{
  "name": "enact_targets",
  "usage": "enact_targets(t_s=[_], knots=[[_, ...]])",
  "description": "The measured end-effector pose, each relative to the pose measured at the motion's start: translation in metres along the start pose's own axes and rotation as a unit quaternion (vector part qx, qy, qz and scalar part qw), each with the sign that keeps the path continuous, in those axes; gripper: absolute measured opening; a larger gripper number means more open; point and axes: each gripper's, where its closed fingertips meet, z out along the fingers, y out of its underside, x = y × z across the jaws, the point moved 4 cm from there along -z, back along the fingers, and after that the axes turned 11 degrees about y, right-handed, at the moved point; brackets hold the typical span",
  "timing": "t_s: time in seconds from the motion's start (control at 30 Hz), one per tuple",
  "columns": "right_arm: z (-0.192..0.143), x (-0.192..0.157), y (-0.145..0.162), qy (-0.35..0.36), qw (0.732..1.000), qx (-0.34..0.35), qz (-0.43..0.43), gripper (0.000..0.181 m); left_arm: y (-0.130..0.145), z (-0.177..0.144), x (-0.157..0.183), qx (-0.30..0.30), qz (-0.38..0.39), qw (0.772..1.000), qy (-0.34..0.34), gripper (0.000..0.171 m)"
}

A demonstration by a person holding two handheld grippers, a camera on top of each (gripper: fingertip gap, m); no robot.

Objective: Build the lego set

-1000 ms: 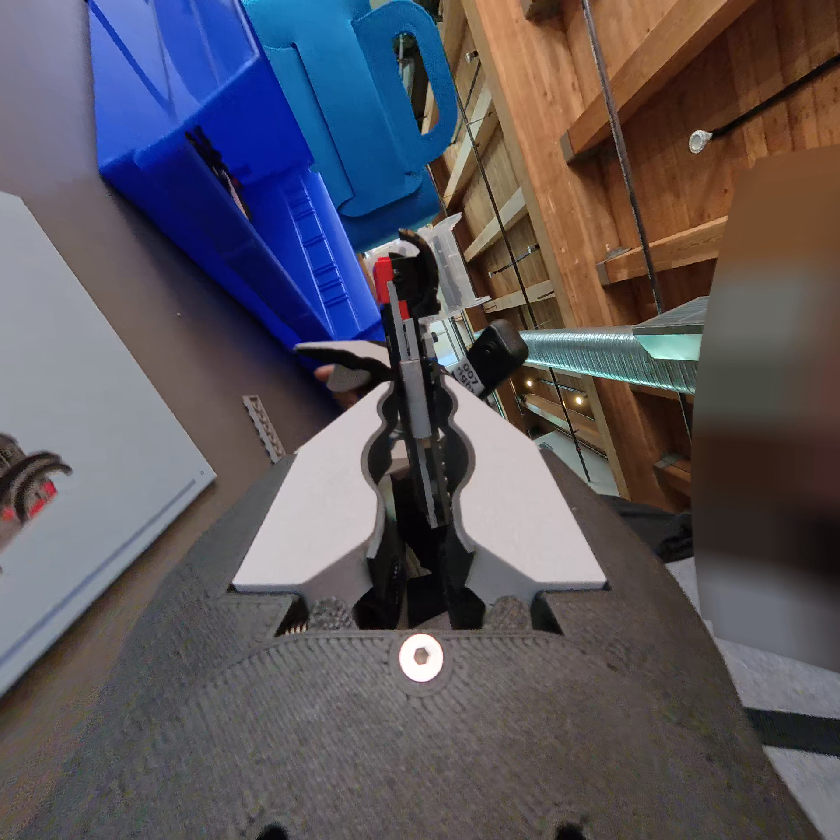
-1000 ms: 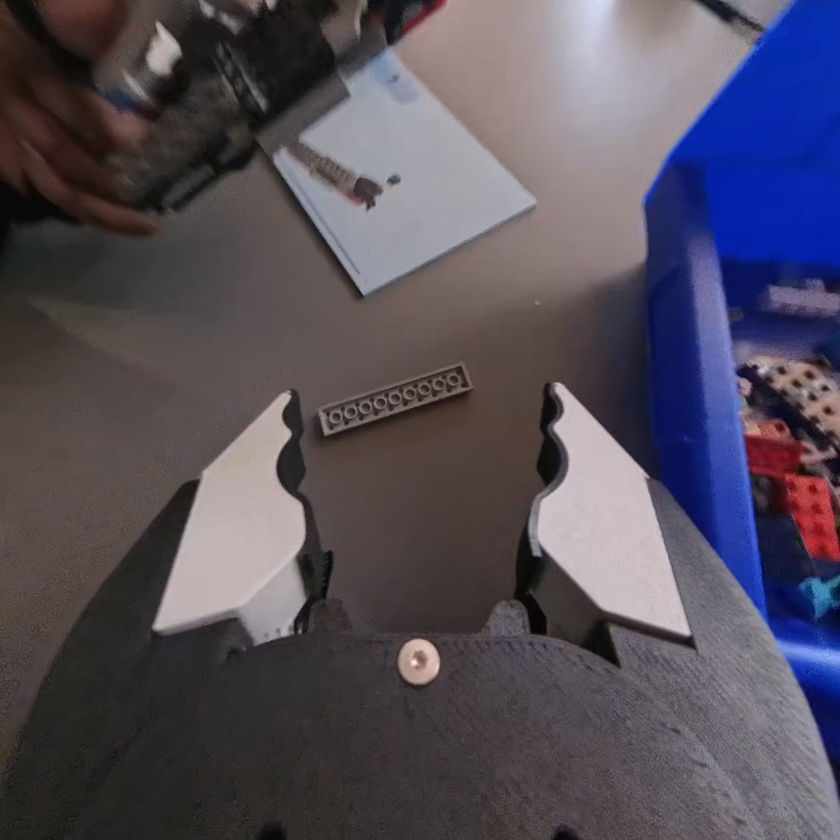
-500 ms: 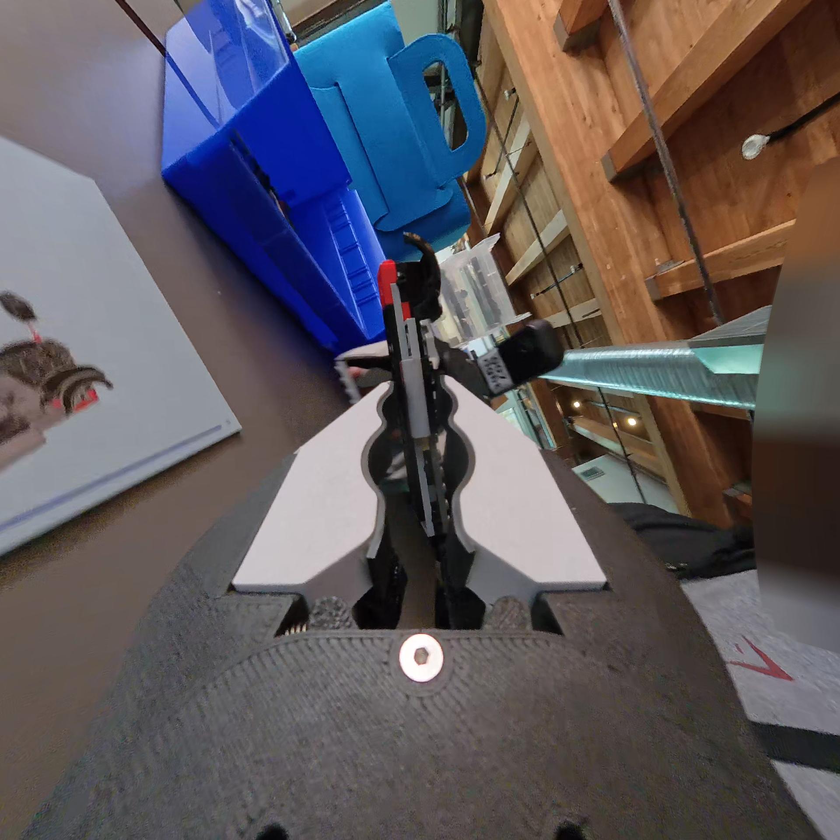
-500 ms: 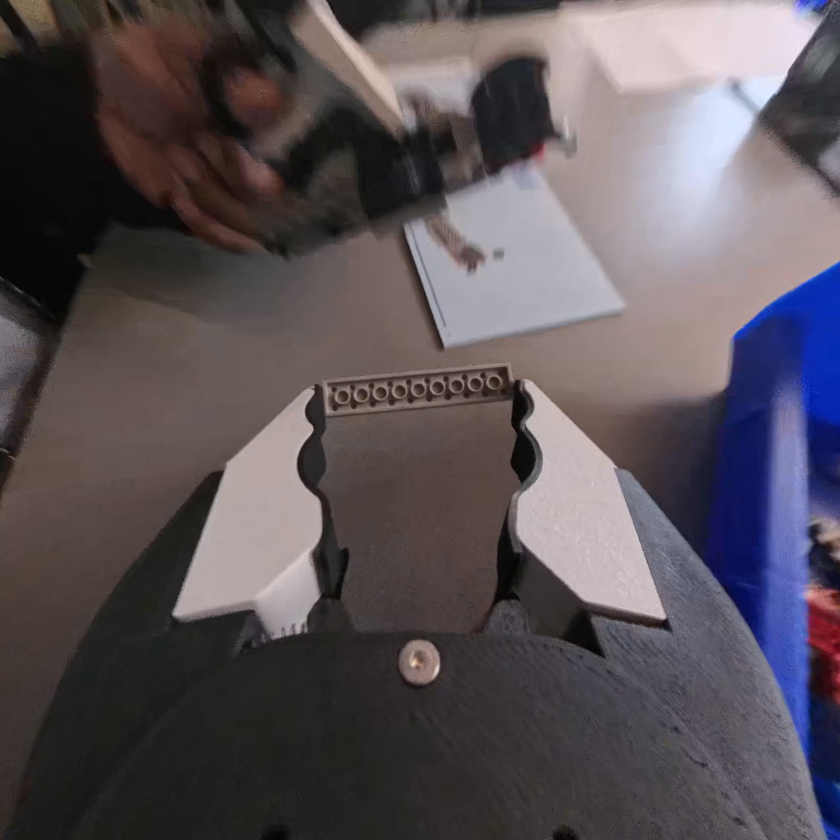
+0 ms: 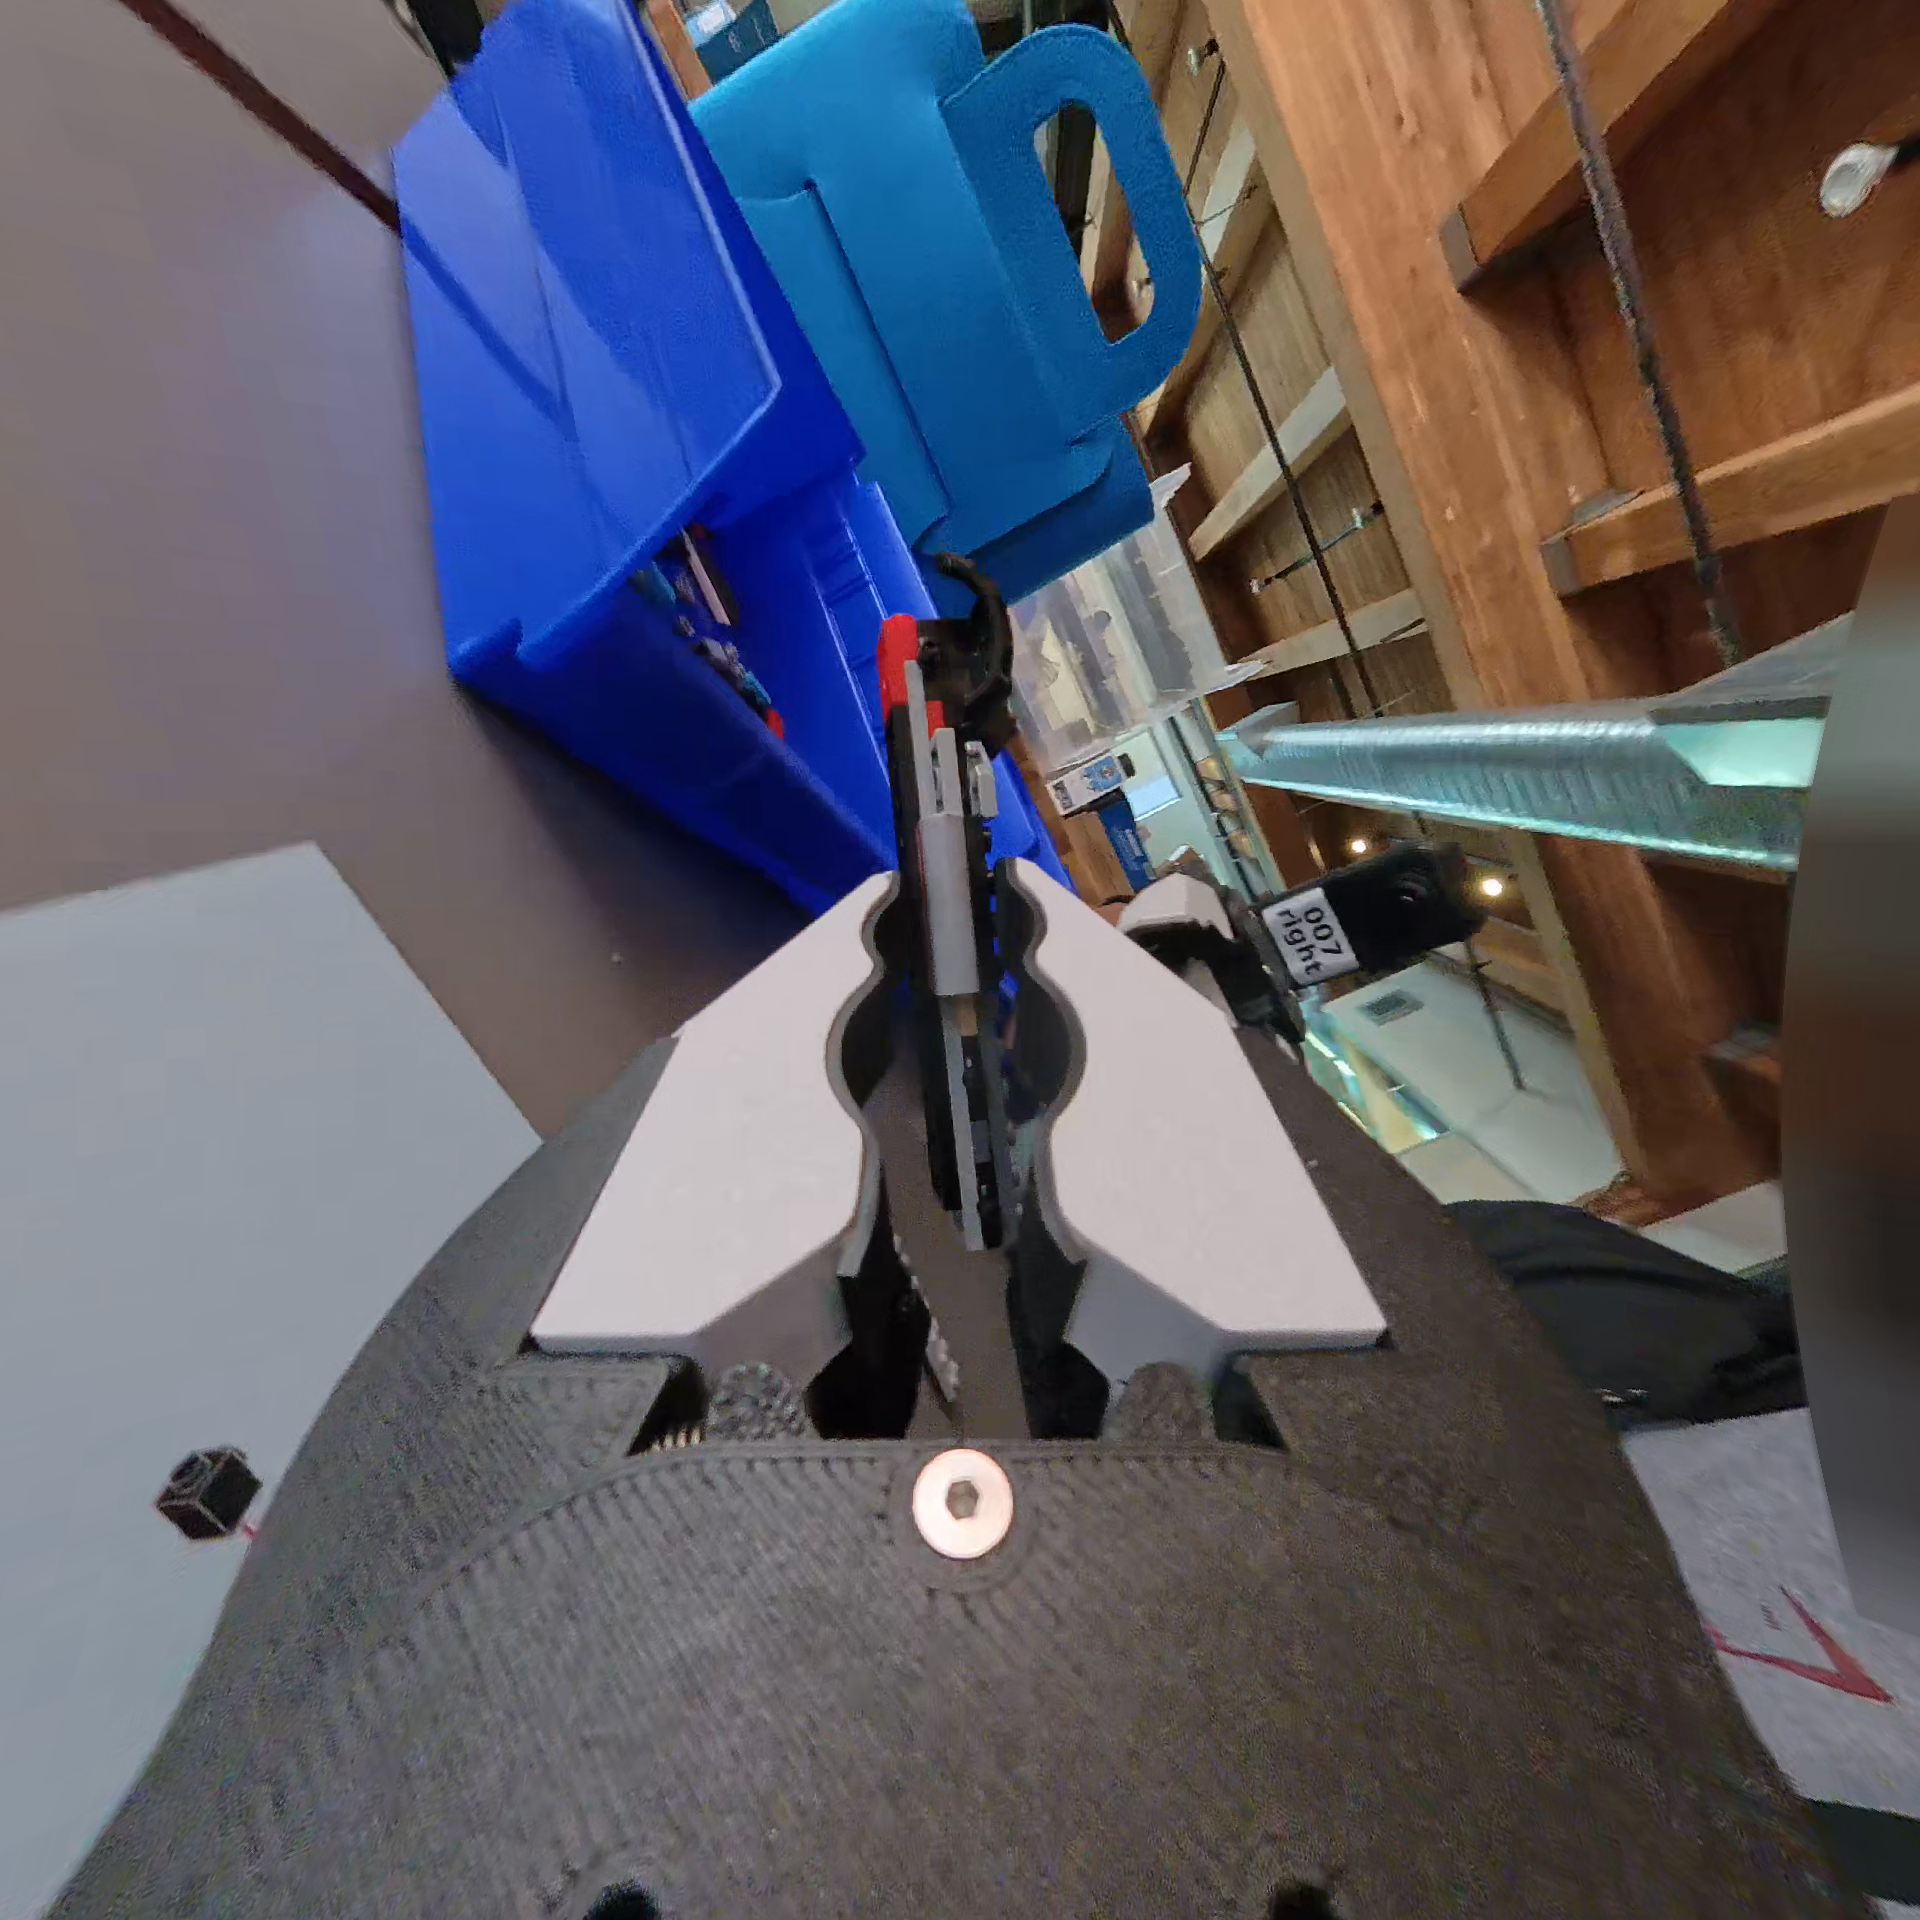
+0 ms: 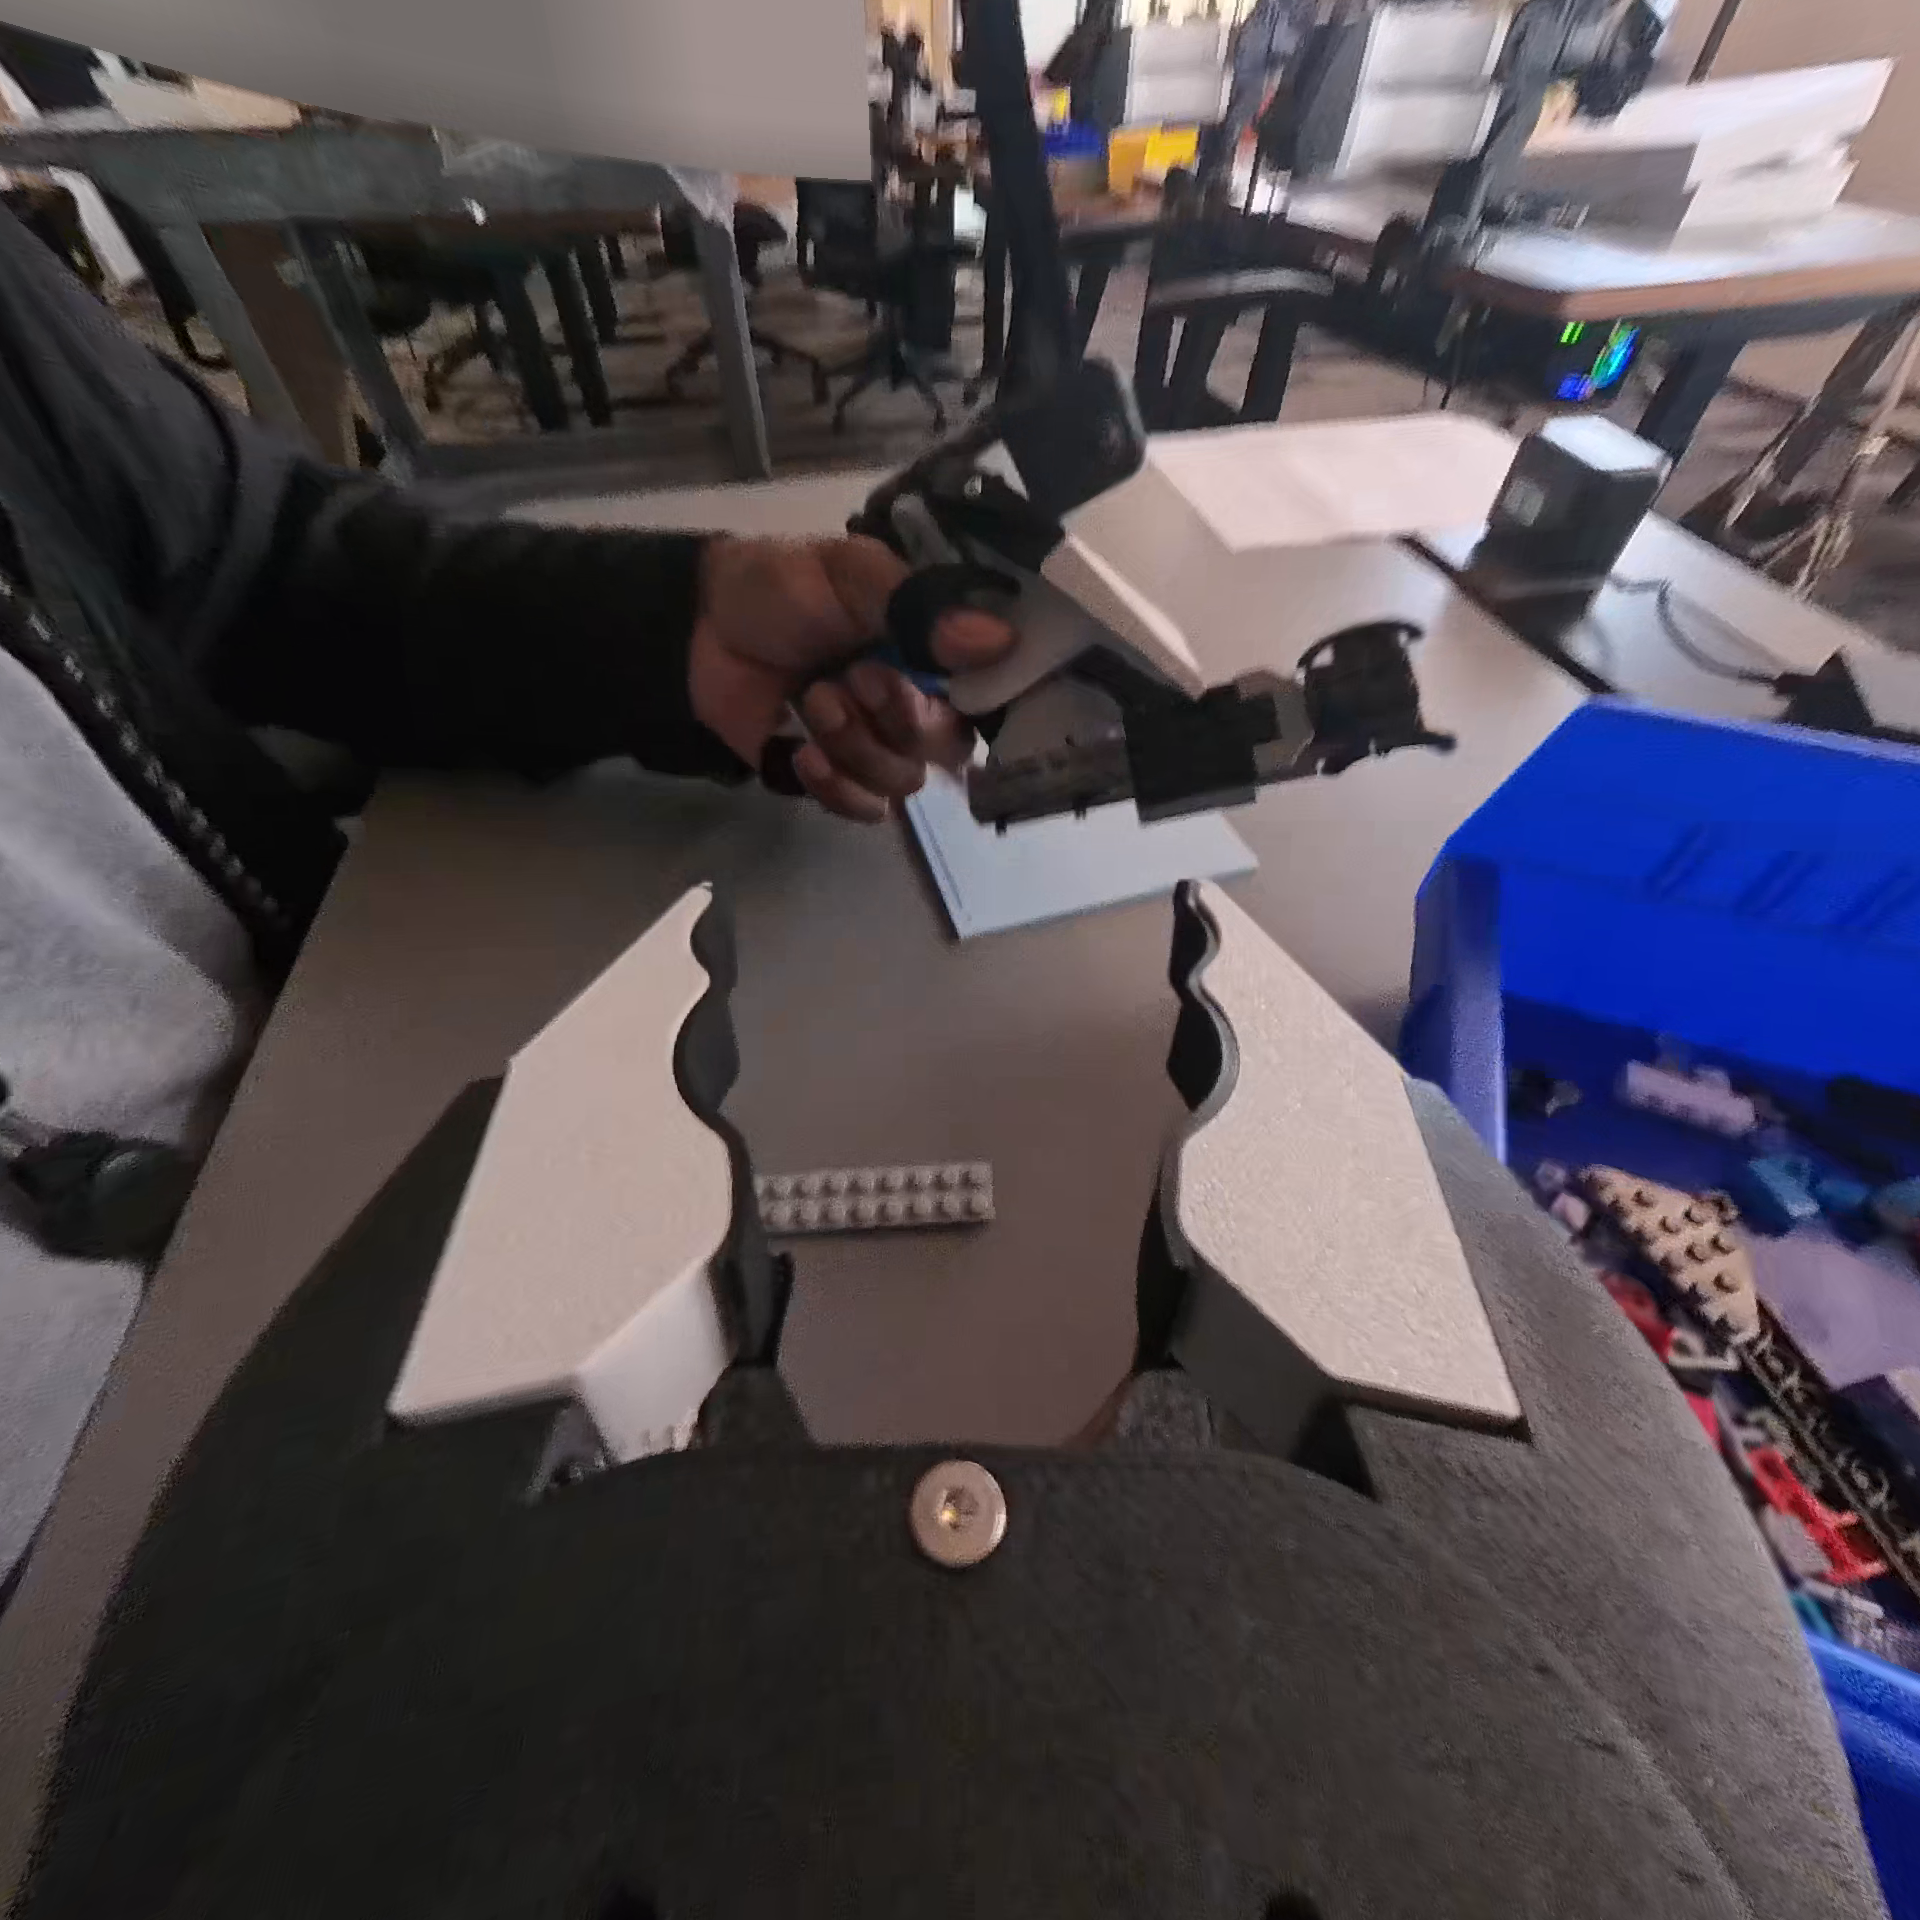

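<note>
On the table [image 6: 582, 935], between your right gripper's [image 6: 951, 914] spread fingers, the gray plate [image 6: 875, 1199] lies flat; a tilted closing could skid it. Your left gripper [image 5: 956, 904] pinches the half-built model [image 5: 951, 831], which could twist loose.

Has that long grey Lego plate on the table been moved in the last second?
Cannot tell. The grey plate now lies studs-up between the right gripper fingers, but the camera itself swung.
</note>
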Motion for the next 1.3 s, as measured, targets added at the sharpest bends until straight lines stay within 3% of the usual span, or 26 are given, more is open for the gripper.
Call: enact_targets(t_s=[0.2, 0.33, 0.47, 0.6, 0.83, 1.03, 1.13, 1.3], knots=[[0.005, -0.021, 0.045, -0.048, 0.987, -0.155, -0.016, 0.09, 0.004, 0.002, 0.006, 0.006, -0.021, 1.0, 0.017, 0.015], [0.013, -0.03, 0.084, -0.049, 0.969, -0.238, -0.034, 0.101, 0.007, -0.001, 0.003, 0.031, -0.063, 0.997, 0.022, 0.016], [0.021, -0.029, 0.099, -0.03, 0.962, -0.266, -0.046, 0.103, 0.016, -0.001, 0.0, 0.039, -0.109, 0.993, 0.013, 0.015], [0.022, -0.027, 0.1, -0.016, 0.962, -0.264, -0.066, 0.086, 0.025, 0.001, 0.0, 0.04, -0.137, 0.99, 0.012, 0.016], [0.027, -0.022, 0.078, -0.019, 0.977, -0.213, -0.021, 0.085, 0.029, -0.004, -0.009, 0.074, -0.177, 0.981, 0.012, 0.016], [0.03, 0.003, -0.002, 0.037, 0.996, -0.082, -0.001, 0.085, 0.039, 0.003, -0.006, 0.064, -0.19, 0.979, 0.019, 0.016], [0.042, 0.006, -0.022, 0.033, 0.994, -0.101, -0.034, 0.085, 0.04, 0.003, -0.004, 0.065, -0.193, 0.979, 0.027, 0.015], [0.072, 0.002, -0.015, 0.016, 0.98, -0.18, -0.077, 0.085, 0.037, 0.0, -0.002, 0.07, -0.189, 0.979, 0.033, 0.016]])
